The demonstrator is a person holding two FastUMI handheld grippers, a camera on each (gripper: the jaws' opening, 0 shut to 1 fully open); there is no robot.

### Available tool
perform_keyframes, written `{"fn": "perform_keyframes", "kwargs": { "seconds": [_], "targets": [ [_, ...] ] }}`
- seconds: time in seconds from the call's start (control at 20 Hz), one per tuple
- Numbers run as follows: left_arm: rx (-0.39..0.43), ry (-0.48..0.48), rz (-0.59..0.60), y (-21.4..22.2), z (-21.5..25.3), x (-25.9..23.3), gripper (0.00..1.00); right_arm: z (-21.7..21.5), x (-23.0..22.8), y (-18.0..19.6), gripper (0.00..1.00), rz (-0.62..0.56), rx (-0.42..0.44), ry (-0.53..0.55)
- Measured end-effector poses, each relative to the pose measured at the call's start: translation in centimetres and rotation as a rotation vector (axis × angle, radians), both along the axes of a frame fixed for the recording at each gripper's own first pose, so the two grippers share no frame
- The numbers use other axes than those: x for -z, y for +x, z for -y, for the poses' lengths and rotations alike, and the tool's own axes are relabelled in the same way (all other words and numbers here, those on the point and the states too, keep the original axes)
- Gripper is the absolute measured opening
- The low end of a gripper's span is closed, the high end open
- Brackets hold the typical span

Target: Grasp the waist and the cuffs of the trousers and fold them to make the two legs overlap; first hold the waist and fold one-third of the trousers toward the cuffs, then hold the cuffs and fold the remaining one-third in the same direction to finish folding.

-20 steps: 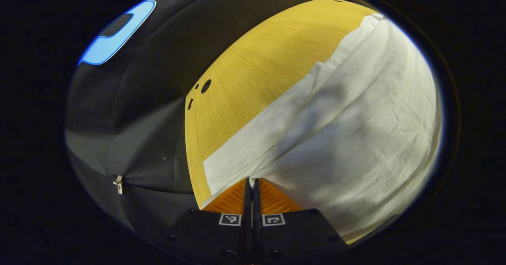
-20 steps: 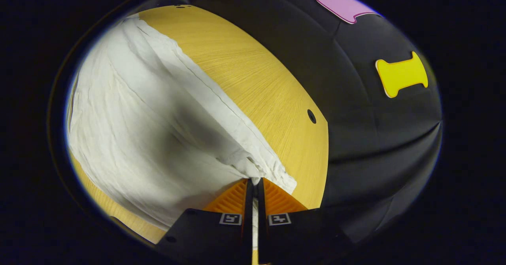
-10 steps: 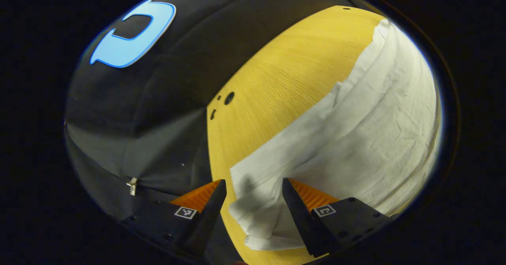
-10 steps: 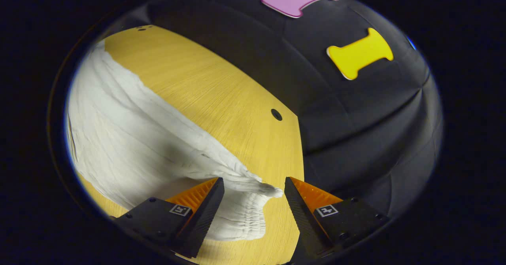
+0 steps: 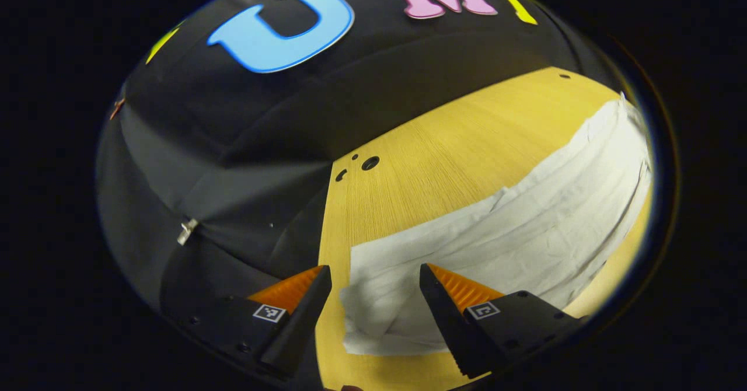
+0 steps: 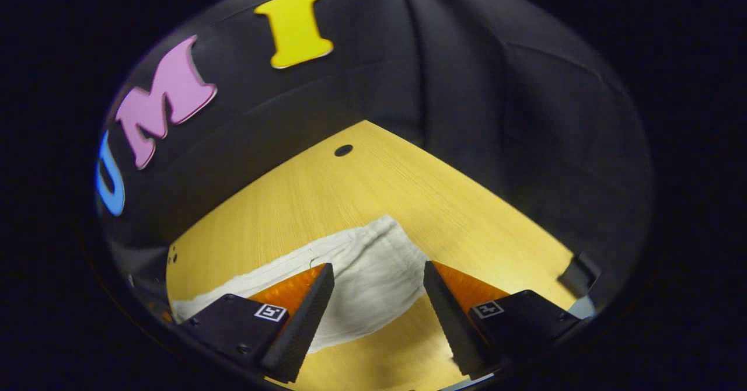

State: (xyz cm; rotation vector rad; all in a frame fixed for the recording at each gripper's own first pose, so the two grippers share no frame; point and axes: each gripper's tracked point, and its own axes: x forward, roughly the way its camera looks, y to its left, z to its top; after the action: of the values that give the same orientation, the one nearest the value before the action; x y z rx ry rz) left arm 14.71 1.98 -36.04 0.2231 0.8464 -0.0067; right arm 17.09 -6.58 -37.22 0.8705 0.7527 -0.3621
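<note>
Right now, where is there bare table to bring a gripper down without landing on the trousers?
Bare wood on the table lies between the trousers and the booth wall, out toward the far corner by the round hole. In the left gripper view, bare wood runs from the holes down to the cloth edge. It is crowded beneath both open grippers, where cloth lies.

Trousers (image 5: 513, 233) lie flat on the table (image 5: 443, 152), folded. One end near the table's left edge; far corners bare.
</note>
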Motion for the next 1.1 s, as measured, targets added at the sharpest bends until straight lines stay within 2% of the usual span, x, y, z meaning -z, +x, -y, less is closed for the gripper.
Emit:
{"fn": "perform_keyframes", "kwargs": {
  "seconds": [0.1, 0.25, 0.4, 0.5, 0.65, 0.8, 0.85, 0.9, 0.95, 1.0, 1.05, 1.1],
  "targets": [
    [-0.059, -0.068, -0.01, -1.2, -0.1, 0.0, 0.96, -0.2, 2.7, -1.1, 0.98, -0.058, 0.08, 0.076],
    [-0.124, -0.154, -0.006, -2.6, -0.1, -0.4, 0.96, 0.2, 5.0, -1.8, 0.98, -0.107, 0.145, 0.15],
    [-0.234, -0.339, 0.016, -3.6, 0.5, -0.7, 0.96, 0.6, 6.4, -0.7, 0.98, -0.127, 0.237, 0.247],
    [-0.344, -0.49, 0.062, -4.5, 0.7, -2.3, 0.99, 1.3, 7.0, 0.6, 0.97, -0.137, 0.256, 0.241],
    [-0.477, -0.668, 0.159, -4.3, 0.2, -3.7, 0.97, 1.6, 7.7, 1.5, 0.95, -0.214, 0.23, 0.207],
    [-0.603, -0.807, 0.173, -5.6, 0.2, -4.2, 0.96, 1.7, 7.9, 1.8, 0.75, -0.26, 0.193, 0.18],
    [-0.635, -0.846, 0.169, -5.8, 0.3, -4.3, 0.96, 0.8, 8.1, 1.8, 0.7, -0.266, 0.172, 0.223],
    [-0.659, -0.872, 0.172, -5.8, 0.5, -4.2, 0.92, 1.3, 8.0, 2.1, 0.48, -0.243, 0.198, 0.227],
    [-0.672, -0.884, 0.177, -5.9, 0.6, -4.2, 0.92, 0.9, 8.1, 1.8, 0.51, -0.236, 0.214, 0.284],
    [-0.679, -0.883, 0.176, -5.8, 0.7, -4.2, 0.92, 0.9, 8.3, 2.1, 0.23, -0.214, 0.254, 0.335],
    [-0.681, -0.876, 0.164, -5.9, 0.9, -3.9, 0.96, 1.0, 8.2, 2.0, 0.28, -0.185, 0.297, 0.38],
    [-0.689, -0.869, 0.151, -5.9, 1.3, -3.6, 0.96, 0.8, 8.0, 2.1, 0.15, -0.17, 0.327, 0.421]
  ]
}}
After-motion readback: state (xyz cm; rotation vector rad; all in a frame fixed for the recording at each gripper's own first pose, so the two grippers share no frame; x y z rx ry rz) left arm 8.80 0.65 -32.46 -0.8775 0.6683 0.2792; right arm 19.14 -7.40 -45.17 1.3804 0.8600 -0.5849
